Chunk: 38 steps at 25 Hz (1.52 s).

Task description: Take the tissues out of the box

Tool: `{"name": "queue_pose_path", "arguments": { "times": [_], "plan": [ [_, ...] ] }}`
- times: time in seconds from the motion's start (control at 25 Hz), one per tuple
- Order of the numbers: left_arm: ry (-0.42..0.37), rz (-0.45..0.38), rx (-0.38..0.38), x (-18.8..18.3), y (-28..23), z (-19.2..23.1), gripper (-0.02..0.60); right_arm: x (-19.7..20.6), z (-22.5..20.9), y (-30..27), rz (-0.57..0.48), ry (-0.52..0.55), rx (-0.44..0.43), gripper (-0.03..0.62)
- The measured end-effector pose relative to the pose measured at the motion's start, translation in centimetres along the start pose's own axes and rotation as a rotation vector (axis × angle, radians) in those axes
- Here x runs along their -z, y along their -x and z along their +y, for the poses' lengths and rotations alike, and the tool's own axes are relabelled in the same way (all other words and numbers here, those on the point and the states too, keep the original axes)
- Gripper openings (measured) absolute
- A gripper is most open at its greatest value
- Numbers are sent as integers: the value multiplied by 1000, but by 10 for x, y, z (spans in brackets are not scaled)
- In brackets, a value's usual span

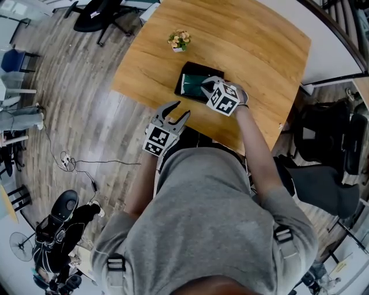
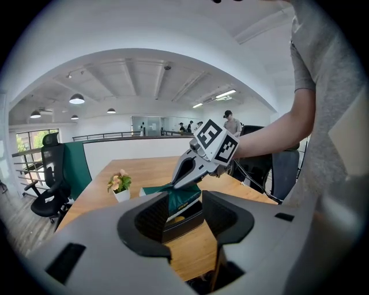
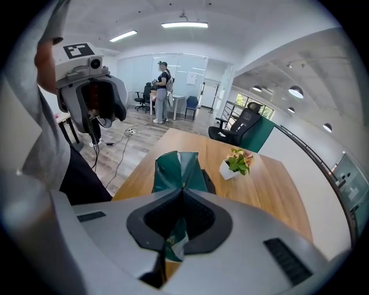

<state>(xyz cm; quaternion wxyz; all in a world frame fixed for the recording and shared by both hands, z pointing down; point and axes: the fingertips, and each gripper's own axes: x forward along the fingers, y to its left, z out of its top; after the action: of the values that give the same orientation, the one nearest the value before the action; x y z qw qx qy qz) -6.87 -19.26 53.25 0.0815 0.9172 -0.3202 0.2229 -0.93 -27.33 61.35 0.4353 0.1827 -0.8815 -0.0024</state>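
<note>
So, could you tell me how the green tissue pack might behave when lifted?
Probably floppy: the green tissue pack creases and fans out where the right gripper pinches it. Likely light, since one pinch at its top lifts it. It could drag the box, which nothing holds.

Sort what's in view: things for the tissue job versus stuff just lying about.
Job: tissue pack; box; right claw, shut on the pack; left claw, open and empty.
Lying about: flower pot; office chair; floor cable.

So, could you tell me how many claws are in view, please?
2. The left claw hangs open at the table's near edge; the right claw is over the box, shut on a green tissue pack.
</note>
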Motion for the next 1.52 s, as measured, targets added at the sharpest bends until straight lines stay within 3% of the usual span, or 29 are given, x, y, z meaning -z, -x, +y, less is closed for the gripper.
{"name": "queue_pose_path", "arguments": {
  "times": [0.56, 0.88, 1.52],
  "plan": [
    [-34, -19, -87, -6, 17, -4, 196, -3, 4, 21, -17, 48, 38, 9],
    [-44, -20, -92, -6, 22, -25, 196, -8, 6, 40, -76, 20, 66, 9],
    [-38, -25, -93, 10, 31, -59, 196, -2, 21, 65, -98, 8, 94, 8]
  ]
}}
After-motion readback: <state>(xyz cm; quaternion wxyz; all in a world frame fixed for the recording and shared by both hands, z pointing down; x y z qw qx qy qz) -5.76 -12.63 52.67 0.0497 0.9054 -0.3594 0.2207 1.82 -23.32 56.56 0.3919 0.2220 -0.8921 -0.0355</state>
